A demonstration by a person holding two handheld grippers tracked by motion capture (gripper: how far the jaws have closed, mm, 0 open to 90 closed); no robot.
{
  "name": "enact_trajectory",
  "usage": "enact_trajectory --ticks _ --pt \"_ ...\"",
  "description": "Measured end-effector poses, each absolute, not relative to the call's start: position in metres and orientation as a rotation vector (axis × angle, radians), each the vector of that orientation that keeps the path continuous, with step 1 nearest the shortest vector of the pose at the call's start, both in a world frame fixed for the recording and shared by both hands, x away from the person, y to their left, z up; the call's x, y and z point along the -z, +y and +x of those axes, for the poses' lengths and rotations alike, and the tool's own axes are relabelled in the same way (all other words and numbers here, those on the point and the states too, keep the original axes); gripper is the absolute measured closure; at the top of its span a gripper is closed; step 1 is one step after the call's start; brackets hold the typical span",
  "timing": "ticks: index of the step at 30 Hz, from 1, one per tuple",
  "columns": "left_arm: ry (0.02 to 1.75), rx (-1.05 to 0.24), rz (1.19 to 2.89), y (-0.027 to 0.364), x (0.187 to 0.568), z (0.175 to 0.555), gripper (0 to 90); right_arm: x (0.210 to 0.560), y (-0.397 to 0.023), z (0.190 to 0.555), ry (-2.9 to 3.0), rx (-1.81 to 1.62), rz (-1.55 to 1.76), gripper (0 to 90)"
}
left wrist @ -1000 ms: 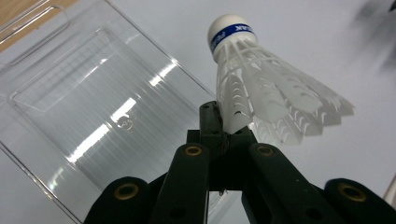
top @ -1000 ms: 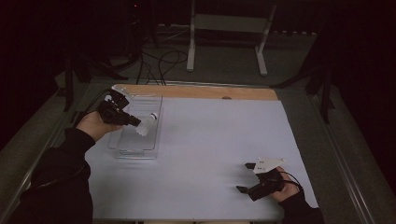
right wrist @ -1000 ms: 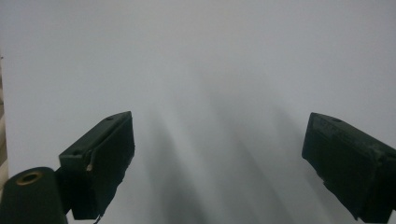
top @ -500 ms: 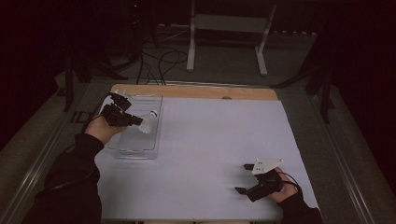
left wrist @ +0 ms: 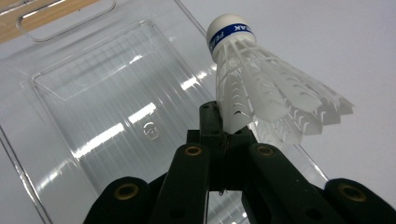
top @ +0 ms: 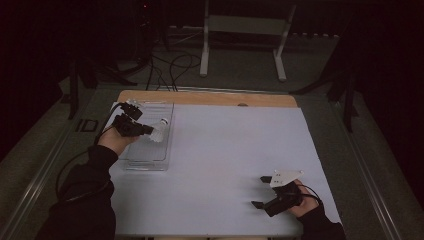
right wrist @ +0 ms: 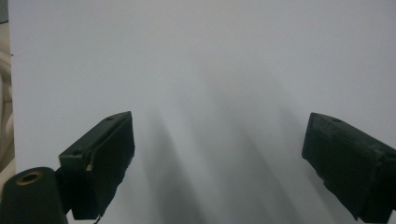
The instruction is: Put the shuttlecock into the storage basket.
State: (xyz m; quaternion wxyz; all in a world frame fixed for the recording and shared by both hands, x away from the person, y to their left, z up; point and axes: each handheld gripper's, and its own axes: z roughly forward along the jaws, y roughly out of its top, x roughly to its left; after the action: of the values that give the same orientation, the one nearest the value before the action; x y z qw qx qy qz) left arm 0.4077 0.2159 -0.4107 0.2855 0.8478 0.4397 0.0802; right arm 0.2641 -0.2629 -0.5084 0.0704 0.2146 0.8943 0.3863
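Left gripper (left wrist: 223, 133) clamped on a shuttlecock (left wrist: 261, 88) above a clear tray (left wrist: 93, 107); right gripper (right wrist: 219, 163) spread wide and empty.

The jaws pinch the skirt's rim, cork end pointing away, over the tray's right edge at the far left of the white table (top: 240, 150). The right gripper rests on the table's near right, well apart. If the shuttlecock is bound for the tray, centre it over the floor, lower it, and release gently: the skirt probably crushes easily.

A dark room surrounded the table (top: 240, 97), its white sheet (top: 240, 150) the brightest surface. Behind it, a pale metal stand (top: 245, 30) and cables (top: 172, 65) occupied the grey floor (top: 310, 75).
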Motion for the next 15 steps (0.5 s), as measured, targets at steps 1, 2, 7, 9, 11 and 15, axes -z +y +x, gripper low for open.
enact_trajectory --ticks 1,2,7,9,11,15 --pt "1.176 -0.214 2.267 0.216 0.411 0.408 90.0 0.508 -0.263 0.264 2.691 -1.164 0.645 9.5" --pt "1.184 -0.219 2.271 0.216 0.413 0.409 90.0 0.508 -0.263 0.264 2.691 -1.166 0.645 9.5" --pt "1.196 -0.222 2.274 0.215 0.418 0.41 90.0 0.509 -0.263 0.264 2.696 -1.163 0.65 9.5" --pt "1.2 -0.215 2.273 0.215 0.42 0.411 90.0 0.509 -0.263 0.264 2.696 -1.158 0.649 9.5" --pt "1.199 -0.203 2.273 0.215 0.423 0.412 90.0 0.509 -0.263 0.264 2.699 -1.16 0.649 9.5" --pt "1.216 -0.193 2.285 0.214 0.429 0.412 90.0 0.51 -0.263 0.264 2.703 -1.16 0.649 9.5"
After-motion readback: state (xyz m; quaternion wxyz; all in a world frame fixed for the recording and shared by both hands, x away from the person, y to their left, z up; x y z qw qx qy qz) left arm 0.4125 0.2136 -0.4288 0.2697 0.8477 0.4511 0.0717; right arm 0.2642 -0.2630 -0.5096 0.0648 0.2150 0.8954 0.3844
